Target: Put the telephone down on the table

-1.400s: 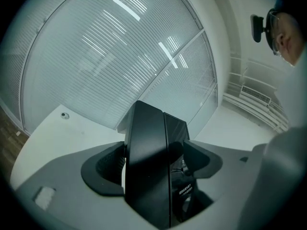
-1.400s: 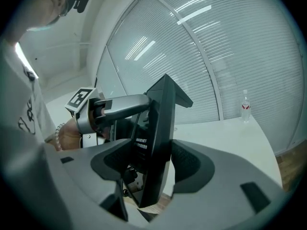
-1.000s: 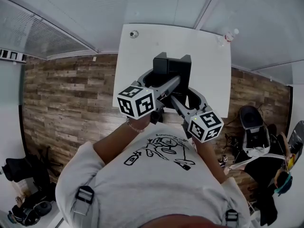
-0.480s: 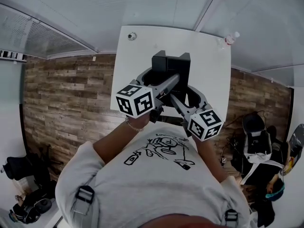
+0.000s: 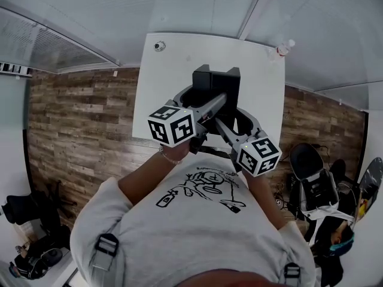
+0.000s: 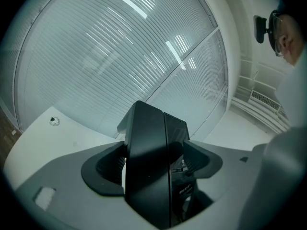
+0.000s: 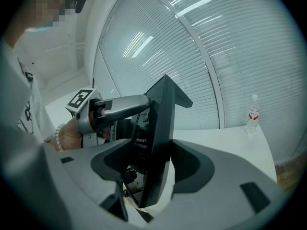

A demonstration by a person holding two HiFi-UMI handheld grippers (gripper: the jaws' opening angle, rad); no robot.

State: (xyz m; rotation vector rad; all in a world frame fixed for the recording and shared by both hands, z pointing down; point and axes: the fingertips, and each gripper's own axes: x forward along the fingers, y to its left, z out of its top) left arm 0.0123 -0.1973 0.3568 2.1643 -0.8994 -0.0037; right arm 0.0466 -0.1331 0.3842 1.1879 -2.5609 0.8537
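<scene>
Telephone (image 5: 216, 84) rightward, well inside table (image 5: 169, 70) edges

Bright even light, fisheye edge distortion, ceiling-light glare on blinds

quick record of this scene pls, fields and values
table: white, water bottle at far right corner, small round object at far left corner
telephone: black, held on end over the table
left gripper: shut on telephone
right gripper: shut on telephone
telephone touching table: cannot tell
</scene>
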